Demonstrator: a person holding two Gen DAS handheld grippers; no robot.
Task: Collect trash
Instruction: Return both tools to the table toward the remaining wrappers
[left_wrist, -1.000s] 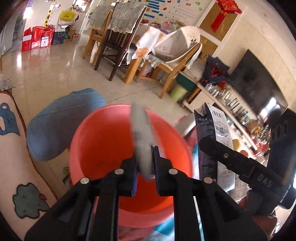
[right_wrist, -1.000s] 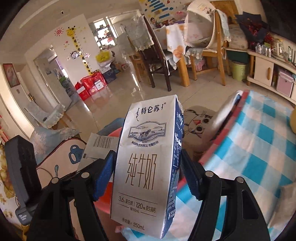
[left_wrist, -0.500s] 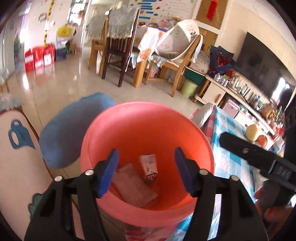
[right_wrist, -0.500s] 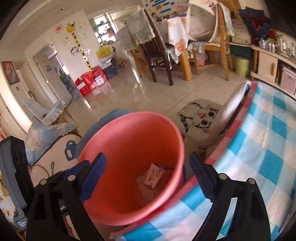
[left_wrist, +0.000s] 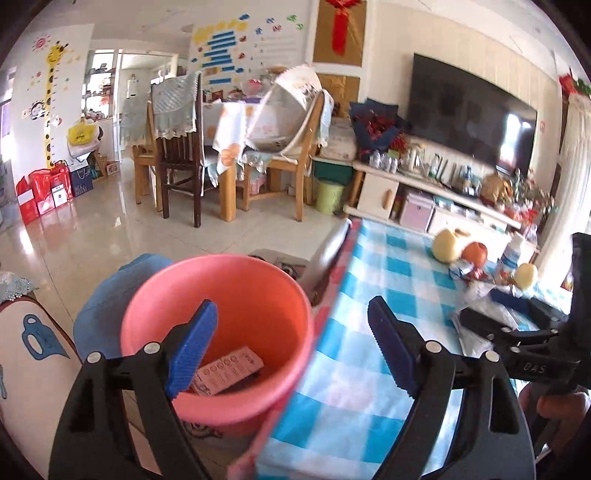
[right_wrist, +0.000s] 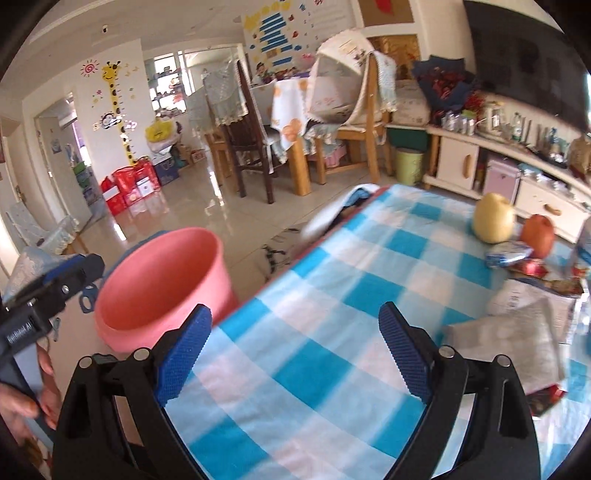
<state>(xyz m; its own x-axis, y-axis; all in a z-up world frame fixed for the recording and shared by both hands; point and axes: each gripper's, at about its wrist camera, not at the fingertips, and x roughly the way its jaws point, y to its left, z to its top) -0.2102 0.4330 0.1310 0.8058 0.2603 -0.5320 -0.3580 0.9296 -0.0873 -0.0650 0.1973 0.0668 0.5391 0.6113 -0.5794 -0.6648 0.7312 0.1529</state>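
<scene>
Left wrist view
Left gripper (left_wrist: 291, 347): jaws spread wide, having just been opening, with nothing between the blue pads.
Pink bucket (left_wrist: 221, 295): stands on the floor against the table edge, partly behind the left finger.
Trash in bucket: a flattened pink carton (left_wrist: 229, 373) lies on the bottom; anything else down there is too dark to tell.
Checked tablecloth (left_wrist: 373, 373): blue and white with a red border, under the right finger.
Far end of table: a yellow pear (left_wrist: 448, 245), a red apple (left_wrist: 474, 254) and blurred wrappers (left_wrist: 487, 321).
Right gripper (left_wrist: 517, 332): seen from the side over those wrappers, a hand below it.

Right wrist view
Right gripper (right_wrist: 295, 345): jaws wide apart, having just been opening, empty, over bare tablecloth (right_wrist: 306, 373).
Pink bucket (right_wrist: 155, 284): down to the left beside the table edge, its inside hidden from here.
Remaining trash: crumpled white paper (right_wrist: 517, 332) to the right of the fingers; foil wrappers (right_wrist: 509, 254) near the pear (right_wrist: 493, 218) and apple (right_wrist: 537, 230).
Left gripper (right_wrist: 70, 277): at the left edge, beside the bucket rim.
</scene>
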